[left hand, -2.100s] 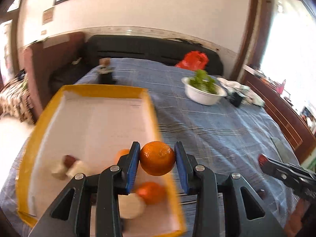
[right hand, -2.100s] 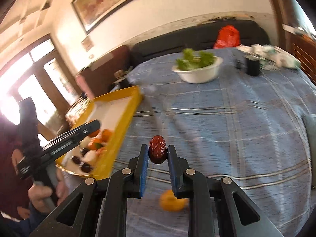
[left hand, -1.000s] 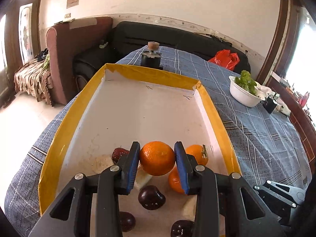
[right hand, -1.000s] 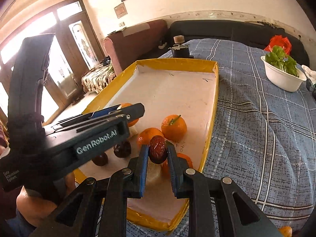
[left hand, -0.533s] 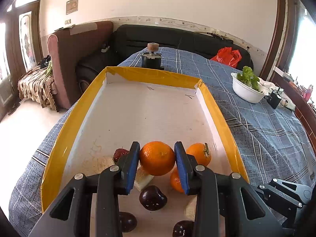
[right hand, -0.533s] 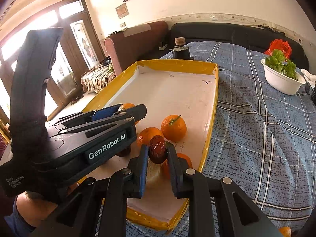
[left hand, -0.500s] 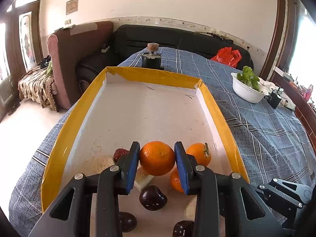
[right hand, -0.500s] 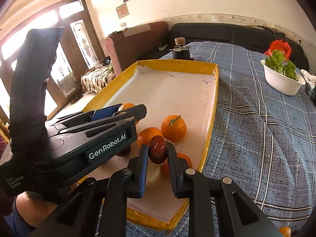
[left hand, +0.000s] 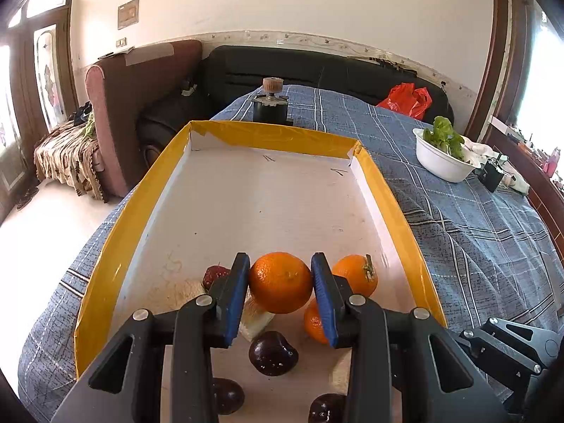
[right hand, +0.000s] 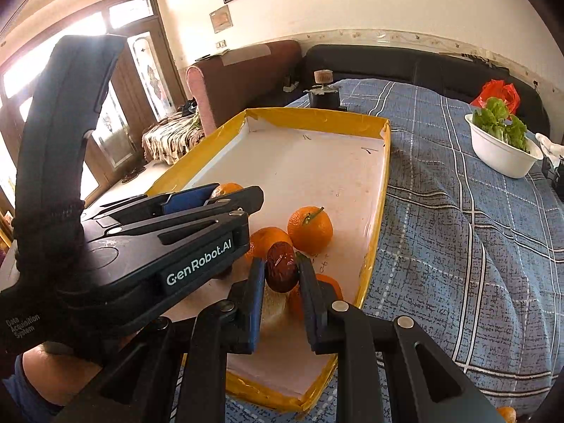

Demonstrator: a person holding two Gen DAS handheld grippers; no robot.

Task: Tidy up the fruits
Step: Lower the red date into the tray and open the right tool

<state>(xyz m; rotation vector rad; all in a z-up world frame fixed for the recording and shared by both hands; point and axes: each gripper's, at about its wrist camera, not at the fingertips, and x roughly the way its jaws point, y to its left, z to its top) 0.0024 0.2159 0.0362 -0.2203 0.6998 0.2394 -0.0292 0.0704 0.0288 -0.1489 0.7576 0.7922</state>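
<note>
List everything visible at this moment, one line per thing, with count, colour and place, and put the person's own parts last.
tray: one, yellow rim, white floor, on the bedspread
oranges: one held; at least three more in the tray's near end, e.g.
dark plums: about three, near end of the tray
red date: one held; another lying in the tray
pale pieces: a few, whitish, among the fruit
bowl: one, white, green leaves inside, right of the tray
red bag: one, far side
dark stand: one, beyond the tray
bedspread: blue plaid
sofa: black, behind
left tongs: black, blue pads, shut on the orange
right tongs: shut on the date
hand: one, holding the left tongs
</note>
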